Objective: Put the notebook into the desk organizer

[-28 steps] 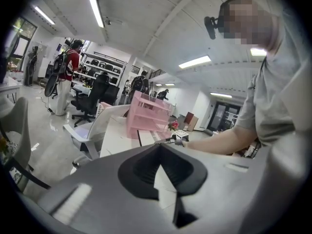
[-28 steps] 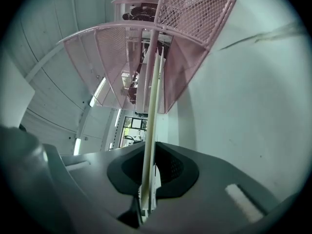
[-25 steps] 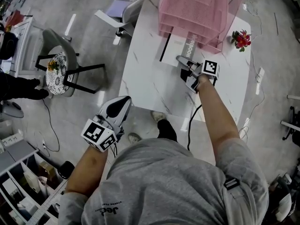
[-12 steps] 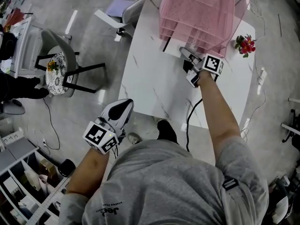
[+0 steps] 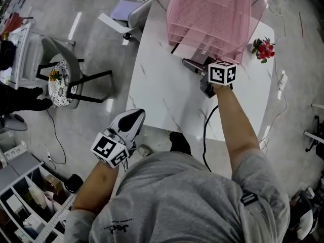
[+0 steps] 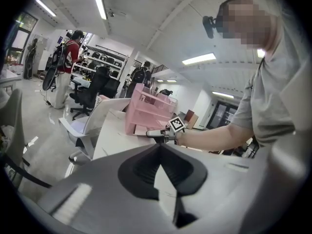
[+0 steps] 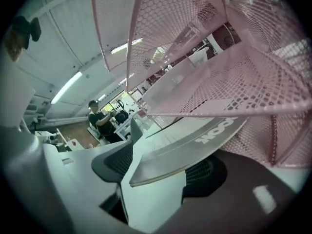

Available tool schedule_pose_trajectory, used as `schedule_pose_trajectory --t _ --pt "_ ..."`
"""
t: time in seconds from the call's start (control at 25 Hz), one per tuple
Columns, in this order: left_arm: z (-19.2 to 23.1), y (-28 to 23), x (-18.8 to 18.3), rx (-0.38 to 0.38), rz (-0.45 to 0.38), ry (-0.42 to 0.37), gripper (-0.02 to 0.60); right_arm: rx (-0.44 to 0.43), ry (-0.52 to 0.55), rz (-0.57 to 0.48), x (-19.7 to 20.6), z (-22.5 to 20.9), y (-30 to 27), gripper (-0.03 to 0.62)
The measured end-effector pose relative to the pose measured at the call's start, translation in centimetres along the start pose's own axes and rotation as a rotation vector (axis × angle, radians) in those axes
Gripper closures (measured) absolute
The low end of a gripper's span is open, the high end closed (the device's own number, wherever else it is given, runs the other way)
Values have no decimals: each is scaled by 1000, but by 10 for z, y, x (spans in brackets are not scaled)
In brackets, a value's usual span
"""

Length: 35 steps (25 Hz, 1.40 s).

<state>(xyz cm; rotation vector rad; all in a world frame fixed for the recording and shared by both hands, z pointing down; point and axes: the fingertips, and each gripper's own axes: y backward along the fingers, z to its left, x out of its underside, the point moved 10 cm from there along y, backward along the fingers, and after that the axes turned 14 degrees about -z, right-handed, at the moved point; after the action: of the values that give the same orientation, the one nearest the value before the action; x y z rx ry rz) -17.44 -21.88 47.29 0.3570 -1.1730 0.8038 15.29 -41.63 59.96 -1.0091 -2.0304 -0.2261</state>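
The pink mesh desk organizer (image 5: 212,14) stands at the far side of the white table (image 5: 162,95). The grey notebook (image 7: 195,140) lies in its bottom tray, only its dark edge (image 5: 174,48) showing in the head view. My right gripper (image 5: 191,65) is at the organizer's front. Its jaws have just been opening, and in the right gripper view they stand apart round the notebook's near edge (image 7: 165,165) without pressing it. My left gripper (image 5: 134,116) hangs shut and empty off the table's front left edge. Its closed tips (image 6: 158,147) point at the organizer (image 6: 144,113).
A small red flower bunch (image 5: 263,47) sits right of the organizer. A round-seat chair (image 5: 63,77) and a white chair (image 5: 121,16) stand on the floor at the left. Shelving (image 5: 25,201) fills the lower left corner. A cable (image 5: 207,130) hangs over the table's front edge.
The right gripper moved toward the organizer and rolled, sliding the notebook almost fully into the bottom tray, then its jaws opened. The left gripper stayed near the table's front left edge.
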Motion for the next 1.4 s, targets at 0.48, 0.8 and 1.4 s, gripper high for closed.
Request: schedule_pose_trajectory --t 0.48,0.8,1.4 --pt "-2 -5 3 5 18 -3 528 395 4 -54 -10 -28 10 401" --pt "-6 1 6 15 29 -14 527 276 284 179 -1 -2 -5 335" --pt "-10 5 9 16 27 -9 528 237 607 328 4 9 -9 321"
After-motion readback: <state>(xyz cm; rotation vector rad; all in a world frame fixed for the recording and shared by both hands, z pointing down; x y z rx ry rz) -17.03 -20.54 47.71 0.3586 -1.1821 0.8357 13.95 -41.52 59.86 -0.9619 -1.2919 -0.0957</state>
